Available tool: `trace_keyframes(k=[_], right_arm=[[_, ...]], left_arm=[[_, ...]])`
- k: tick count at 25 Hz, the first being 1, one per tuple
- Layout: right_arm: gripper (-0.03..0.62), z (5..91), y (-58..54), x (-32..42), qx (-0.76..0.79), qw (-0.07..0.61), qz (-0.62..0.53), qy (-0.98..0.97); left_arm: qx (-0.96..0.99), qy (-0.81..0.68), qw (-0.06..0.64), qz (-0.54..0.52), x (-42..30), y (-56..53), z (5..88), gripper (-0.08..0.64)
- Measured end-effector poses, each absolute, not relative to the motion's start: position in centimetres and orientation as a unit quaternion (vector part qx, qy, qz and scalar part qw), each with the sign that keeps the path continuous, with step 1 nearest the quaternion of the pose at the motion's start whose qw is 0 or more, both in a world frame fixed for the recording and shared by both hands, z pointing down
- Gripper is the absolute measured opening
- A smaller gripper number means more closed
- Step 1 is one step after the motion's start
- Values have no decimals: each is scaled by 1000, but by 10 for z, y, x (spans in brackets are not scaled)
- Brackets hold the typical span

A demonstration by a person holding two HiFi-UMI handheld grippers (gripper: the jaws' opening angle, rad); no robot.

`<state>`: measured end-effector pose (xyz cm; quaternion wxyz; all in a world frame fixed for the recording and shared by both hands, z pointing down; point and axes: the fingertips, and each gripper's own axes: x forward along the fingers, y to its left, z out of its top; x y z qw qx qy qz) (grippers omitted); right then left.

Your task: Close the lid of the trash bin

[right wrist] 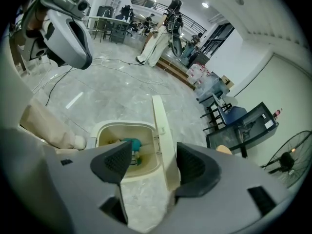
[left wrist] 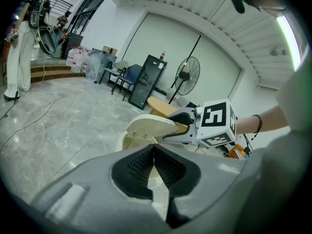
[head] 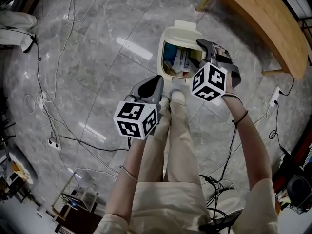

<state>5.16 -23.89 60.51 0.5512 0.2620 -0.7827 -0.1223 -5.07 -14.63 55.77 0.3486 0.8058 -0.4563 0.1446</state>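
A cream trash bin point(head: 165, 48) stands on the grey floor just beyond my feet, with rubbish showing inside. Its lid point(head: 185, 26) is raised at the far side. In the right gripper view the lid point(right wrist: 163, 140) stands on edge between the jaws, close to the right pad, with the bin's opening point(right wrist: 126, 150) to its left. My right gripper point(head: 214, 50) is open at the bin's right side, around the lid's edge point(left wrist: 151, 126). My left gripper point(head: 158, 80) hangs shut and holding nothing, in front of the bin and apart from it.
A curved wooden table point(head: 263, 18) stands to the right beyond the bin. Cables point(head: 48, 106) trail over the floor on the left, with a power strip point(head: 52, 144). My shoes point(head: 178, 96) are right at the bin's front. A fan point(left wrist: 186, 74) and a black cabinet point(left wrist: 146, 82) stand farther back.
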Motion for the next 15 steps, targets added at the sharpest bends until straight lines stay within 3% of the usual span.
trace_keyframes(k=[15], right_arm=[[288,625,-204,48,234,567,-108,-783]], left_arm=[[796,-456,378,129,-54,-131,562,23]])
